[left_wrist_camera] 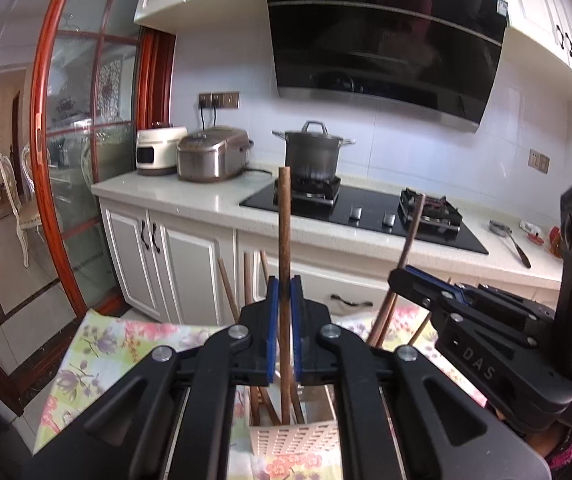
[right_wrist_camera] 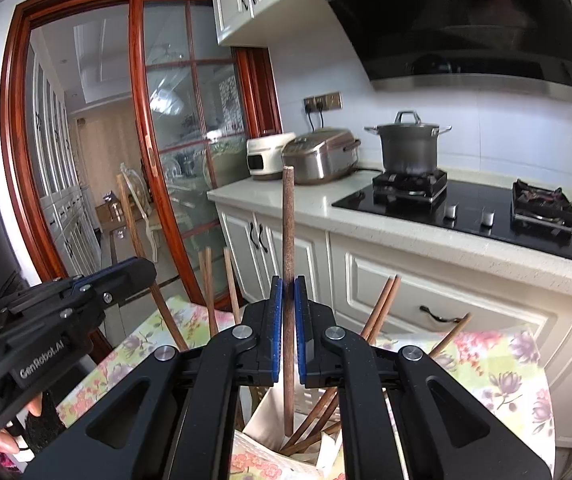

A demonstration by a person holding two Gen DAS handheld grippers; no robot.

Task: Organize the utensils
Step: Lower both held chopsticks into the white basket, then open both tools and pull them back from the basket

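In the left wrist view my left gripper [left_wrist_camera: 285, 285] is shut on an upright brown wooden chopstick [left_wrist_camera: 284, 220]. Its lower end reaches into a white perforated utensil holder [left_wrist_camera: 294, 438] that has several chopsticks in it. To the right, my right gripper [left_wrist_camera: 397, 276] grips another chopstick [left_wrist_camera: 412, 232]. In the right wrist view my right gripper [right_wrist_camera: 289, 285] is shut on its upright chopstick [right_wrist_camera: 288, 220], whose tip stands inside the holder [right_wrist_camera: 269, 408] among other leaning chopsticks [right_wrist_camera: 382, 304]. At the left of that view, my left gripper [right_wrist_camera: 145, 270] holds its chopstick [right_wrist_camera: 133, 224].
The holder stands on a floral tablecloth [left_wrist_camera: 97, 344] [right_wrist_camera: 486, 360]. Beyond is a white counter [left_wrist_camera: 189, 200] with two rice cookers [left_wrist_camera: 211, 156], a pot [left_wrist_camera: 314, 152] on a black gas hob [left_wrist_camera: 366, 212], and a spatula [left_wrist_camera: 510, 236]. A glass sliding door [left_wrist_camera: 77, 168] is left.
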